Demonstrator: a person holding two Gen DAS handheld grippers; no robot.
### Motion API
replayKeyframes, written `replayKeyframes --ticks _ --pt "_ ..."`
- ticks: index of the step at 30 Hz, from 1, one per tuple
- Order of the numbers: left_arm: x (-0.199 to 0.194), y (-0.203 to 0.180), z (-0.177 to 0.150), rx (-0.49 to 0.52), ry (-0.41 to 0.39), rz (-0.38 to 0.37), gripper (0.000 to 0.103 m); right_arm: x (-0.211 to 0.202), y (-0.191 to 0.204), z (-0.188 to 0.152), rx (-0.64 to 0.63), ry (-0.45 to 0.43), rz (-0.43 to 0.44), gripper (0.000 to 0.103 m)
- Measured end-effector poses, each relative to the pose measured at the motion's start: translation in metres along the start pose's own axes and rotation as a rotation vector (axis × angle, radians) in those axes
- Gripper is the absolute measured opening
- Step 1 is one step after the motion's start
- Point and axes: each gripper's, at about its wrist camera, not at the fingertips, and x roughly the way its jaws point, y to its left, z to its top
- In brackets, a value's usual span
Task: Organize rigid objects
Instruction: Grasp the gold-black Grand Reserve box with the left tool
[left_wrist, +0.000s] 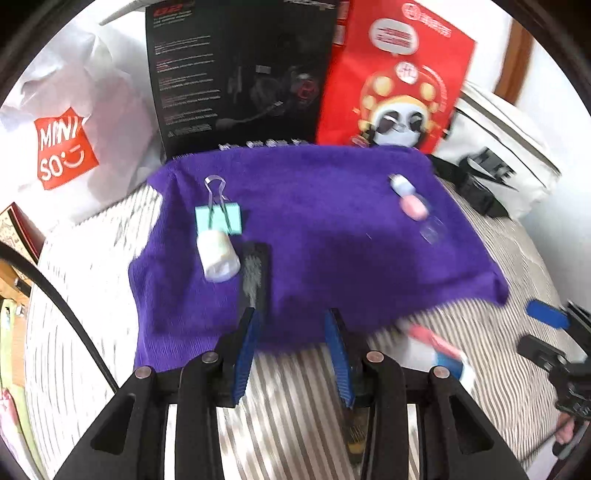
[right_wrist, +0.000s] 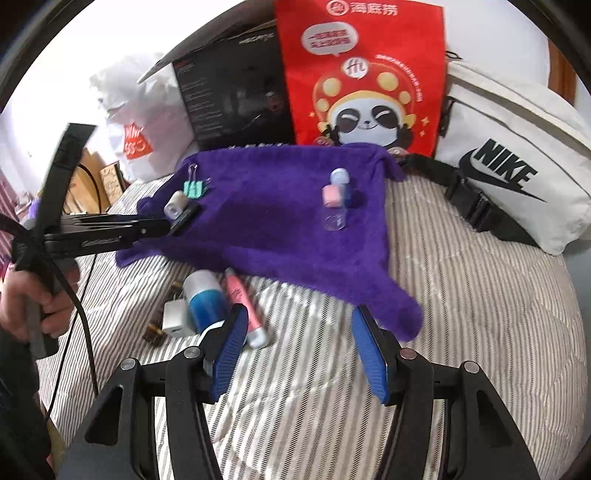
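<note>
- both my tools r spread, holding nothing: left tool, right tool.
- right one cd bump the pink tube n roll it off the bed.
- purple cloth is soft, so the white roll cd tip if i poke it.

A bed covered in striped bedding is seen, backed by a white wall in bright daylight.

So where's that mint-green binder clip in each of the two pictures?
Left wrist view: the binder clip lies on the left part of the purple towel, just behind a small white roll.
Right wrist view: the clip sits near the towel's far left corner, small, upper left of centre.
Shared landmark: the red panda bag standing behind the towel.
</note>
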Motion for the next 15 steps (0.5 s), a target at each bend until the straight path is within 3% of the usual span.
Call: replayKeyframes --ticks 9,15 --pt "0.004 -0.019 -0.054 -0.005 0.066 -0.039 0.036 -0.002 0.01 -0.024 -0.004 0.036 0.006 0.058" --pt "0.014 -0.03 -0.062 -0.007 0.091 -0.05 0.036 -0.01 0.008 -0.034 0.011 0.038 -0.003 0.058"
